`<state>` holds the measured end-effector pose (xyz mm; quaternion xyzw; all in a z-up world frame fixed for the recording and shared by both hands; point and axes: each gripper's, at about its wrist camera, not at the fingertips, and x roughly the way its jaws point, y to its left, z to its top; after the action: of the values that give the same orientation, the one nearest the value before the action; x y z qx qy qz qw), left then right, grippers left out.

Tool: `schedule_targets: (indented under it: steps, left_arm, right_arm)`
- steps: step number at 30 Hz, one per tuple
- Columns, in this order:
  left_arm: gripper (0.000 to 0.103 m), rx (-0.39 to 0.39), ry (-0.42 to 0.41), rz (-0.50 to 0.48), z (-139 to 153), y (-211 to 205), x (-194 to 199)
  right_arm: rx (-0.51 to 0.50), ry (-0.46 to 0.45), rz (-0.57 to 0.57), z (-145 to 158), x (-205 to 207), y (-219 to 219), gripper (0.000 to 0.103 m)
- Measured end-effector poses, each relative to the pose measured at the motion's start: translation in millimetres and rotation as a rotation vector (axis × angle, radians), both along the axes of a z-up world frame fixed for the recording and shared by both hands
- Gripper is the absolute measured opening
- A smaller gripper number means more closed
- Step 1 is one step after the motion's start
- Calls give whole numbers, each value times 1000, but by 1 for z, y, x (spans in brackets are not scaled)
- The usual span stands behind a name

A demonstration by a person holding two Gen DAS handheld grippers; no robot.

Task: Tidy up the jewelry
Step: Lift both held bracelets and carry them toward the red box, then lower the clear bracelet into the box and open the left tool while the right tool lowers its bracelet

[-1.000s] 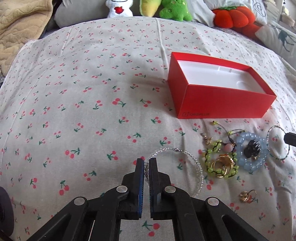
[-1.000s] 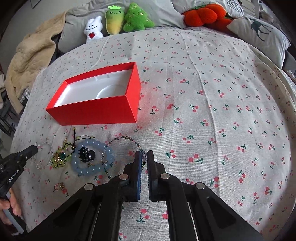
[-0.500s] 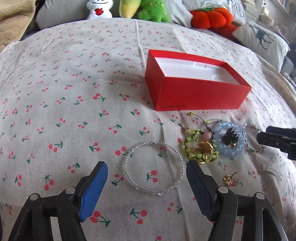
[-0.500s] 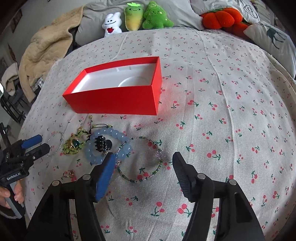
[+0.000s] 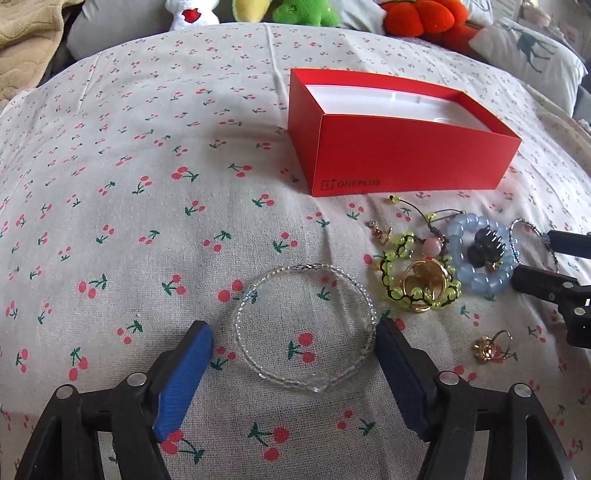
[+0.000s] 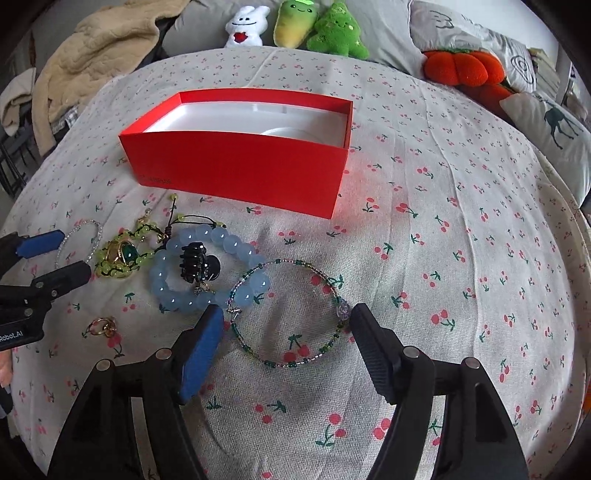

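Note:
An open red box (image 5: 402, 151) (image 6: 240, 170) with a white inside stands on the cherry-print bedspread. My left gripper (image 5: 293, 332) is open, its jaws either side of a clear beaded bracelet (image 5: 306, 325) lying flat. My right gripper (image 6: 286, 317) is open around a green and purple beaded bracelet (image 6: 291, 314). Between them lie a pale blue bead bracelet (image 6: 207, 273) (image 5: 480, 254) with a black hair claw (image 6: 197, 262) inside it, a yellow-green bead bracelet (image 5: 417, 280) (image 6: 118, 254) with a gold ring, and a small gold ring (image 5: 487, 347) (image 6: 101, 326).
Plush toys (image 6: 295, 26) and an orange plush pumpkin (image 6: 461, 70) line the far edge of the bed. A deer-print pillow (image 6: 554, 125) lies at the right and a beige blanket (image 6: 92, 51) at the far left. A small gold earring (image 5: 380, 230) lies near the box.
Both grippers were shut a second ago and have opened wide. Each has moved closer and lower, so its jaws now straddle a bracelet.

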<state>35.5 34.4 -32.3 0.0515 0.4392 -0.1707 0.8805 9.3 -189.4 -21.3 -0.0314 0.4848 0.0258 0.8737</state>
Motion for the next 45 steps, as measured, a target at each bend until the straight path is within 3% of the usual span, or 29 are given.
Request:
schedule_targets:
  steps: [3,4,8,17,32,38,45]
  left_arm:
    - [62,-10,-3,14,1,3,0]
    - [58,-15,-4,17,2,4,0]
    - [55,-33,-8,23,3,8,-1]
    - [55,-55,-21,11,15,7,-2]
    - [55,-71,-135,-81,79,-27,30]
    - [55,-91,-145,-115,81,-50,59]
    - [55,-71,-142,-121,68,-69,88]
  right_arm:
    - [-3,-7,-4,1,-1,-1,71]
    - [-9,-11,-6,1,-1,0,66]
    - [-3,-15,-10,4,-2,-3,63]
    - [50,-43,-26,20,-5,-9,62]
    - [124,-127,29,75,28,0,62]
    - [175,-157,3,85,51,-13,62]
    - [221,-148,-52,75,72,-28,62]
